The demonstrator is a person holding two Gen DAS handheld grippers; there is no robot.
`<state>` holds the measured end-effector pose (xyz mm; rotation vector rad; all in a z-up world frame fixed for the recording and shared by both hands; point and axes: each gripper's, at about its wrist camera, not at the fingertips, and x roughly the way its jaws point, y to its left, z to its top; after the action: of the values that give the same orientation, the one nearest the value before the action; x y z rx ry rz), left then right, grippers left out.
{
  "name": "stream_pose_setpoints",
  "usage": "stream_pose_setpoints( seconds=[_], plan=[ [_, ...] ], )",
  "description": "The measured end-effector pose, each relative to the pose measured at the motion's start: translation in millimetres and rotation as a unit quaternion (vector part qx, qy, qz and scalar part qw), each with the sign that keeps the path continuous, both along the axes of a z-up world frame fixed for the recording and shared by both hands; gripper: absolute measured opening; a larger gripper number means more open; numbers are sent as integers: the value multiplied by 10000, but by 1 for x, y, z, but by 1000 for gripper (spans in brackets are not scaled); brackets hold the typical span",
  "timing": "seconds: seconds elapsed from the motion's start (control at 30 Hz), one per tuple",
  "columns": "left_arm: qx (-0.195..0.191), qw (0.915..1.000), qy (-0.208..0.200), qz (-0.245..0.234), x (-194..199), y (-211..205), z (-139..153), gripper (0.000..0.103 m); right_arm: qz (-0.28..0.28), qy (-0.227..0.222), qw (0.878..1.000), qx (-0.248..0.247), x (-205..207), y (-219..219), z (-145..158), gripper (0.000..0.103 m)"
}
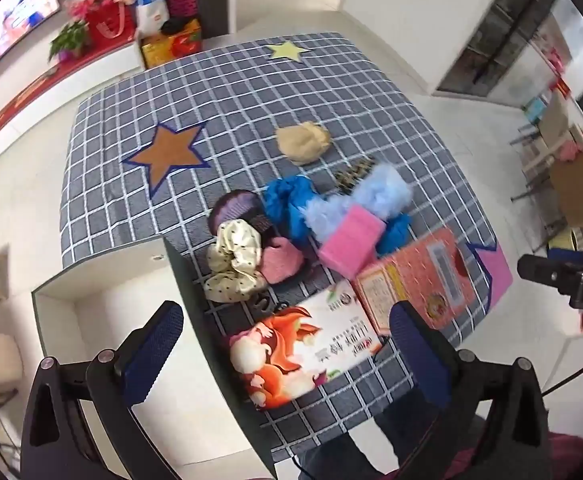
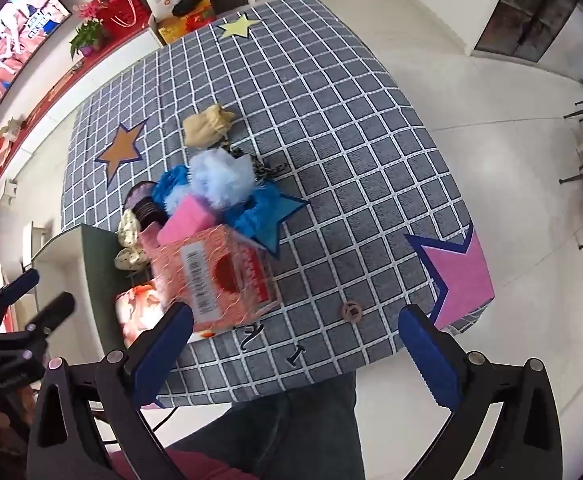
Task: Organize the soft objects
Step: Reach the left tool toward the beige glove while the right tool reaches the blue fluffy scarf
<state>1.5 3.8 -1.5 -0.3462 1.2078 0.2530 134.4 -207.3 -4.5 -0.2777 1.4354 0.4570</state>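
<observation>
A heap of soft things lies on the checked tablecloth: a cream dotted scrunchie, a pink knit piece, a pink sponge, a light blue fluffy ball, blue cloth, a purple knit piece and a beige pouch farther back. My left gripper is open and empty above a fox-print box. My right gripper is open and empty near the table's front edge, just before a pink carton. The heap also shows in the right wrist view.
A pink carton lies beside the fox-print box. A white open bin stands at the table's left edge. Small hair clips and a ring lie near the front edge. A patterned hair tie lies behind the fluffy ball.
</observation>
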Motion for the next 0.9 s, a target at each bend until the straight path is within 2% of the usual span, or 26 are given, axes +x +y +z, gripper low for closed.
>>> stream_pose_setpoints(
  seconds=[0.17, 0.37, 0.7, 0.83, 0.9],
  plan=[
    [2, 9990, 136, 431, 8, 14, -5, 103, 256, 205, 9995, -35, 28, 16, -13, 103],
    [-18, 9964, 461, 712, 34, 26, -28, 103, 642, 353, 9973, -106, 53, 41, -28, 103],
    [-84, 9952, 592, 779, 82, 43, -56, 103, 1209, 555, 9905, -341, 83, 81, -60, 103],
    [-130, 9938, 772, 789, 89, 45, -65, 103, 1576, 704, 9843, -380, 88, 105, -78, 103],
    [-131, 9929, 857, 814, 90, 46, -69, 103, 1788, 919, 9790, -348, 88, 121, -90, 103]
  ],
)
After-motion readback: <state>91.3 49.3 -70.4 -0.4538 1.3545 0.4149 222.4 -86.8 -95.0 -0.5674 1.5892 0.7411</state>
